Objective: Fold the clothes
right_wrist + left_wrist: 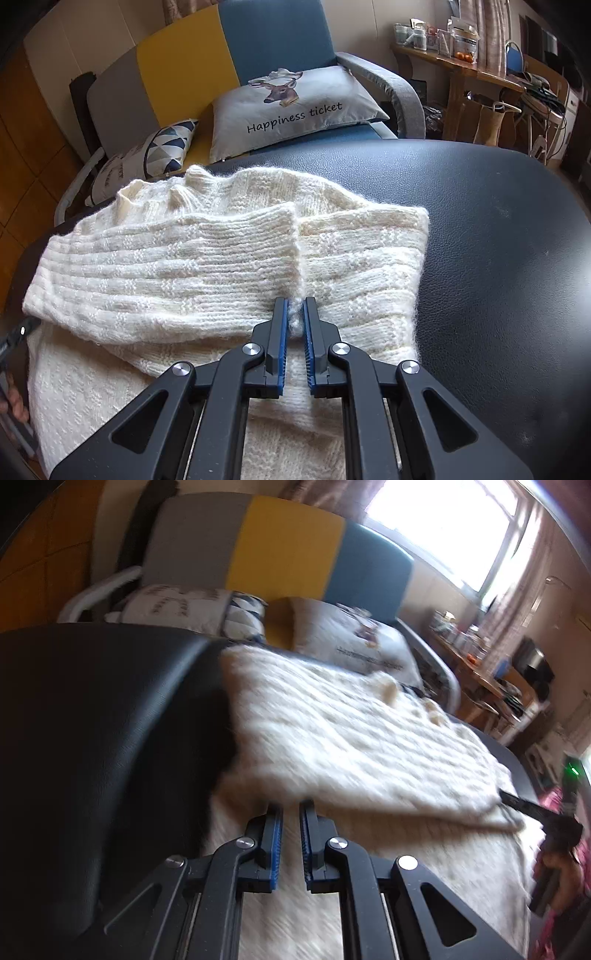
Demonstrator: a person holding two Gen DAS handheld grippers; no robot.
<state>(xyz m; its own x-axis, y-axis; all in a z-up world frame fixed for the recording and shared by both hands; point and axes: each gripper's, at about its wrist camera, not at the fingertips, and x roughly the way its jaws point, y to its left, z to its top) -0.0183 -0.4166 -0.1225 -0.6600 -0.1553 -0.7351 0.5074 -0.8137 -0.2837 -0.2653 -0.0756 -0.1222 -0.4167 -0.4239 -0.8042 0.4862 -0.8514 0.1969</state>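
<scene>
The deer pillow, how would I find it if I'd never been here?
Look at the striped sofa behind the black table. On its blue seat leans a grey pillow. Only this one has a deer head and "Happiness ticket"; its neighbour has blue triangles.

The sweater (207, 258) is cream, fuzzy ribbed knit wool. The table (498, 258) under it is black, grained leather with a soft sheen. The right gripper (295, 317) is matt black plastic with shiny metal rivets.

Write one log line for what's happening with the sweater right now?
cream sweater: partly folded on black table | right gripper: pinching sweater's edge | left gripper: nearly shut, empty
</scene>
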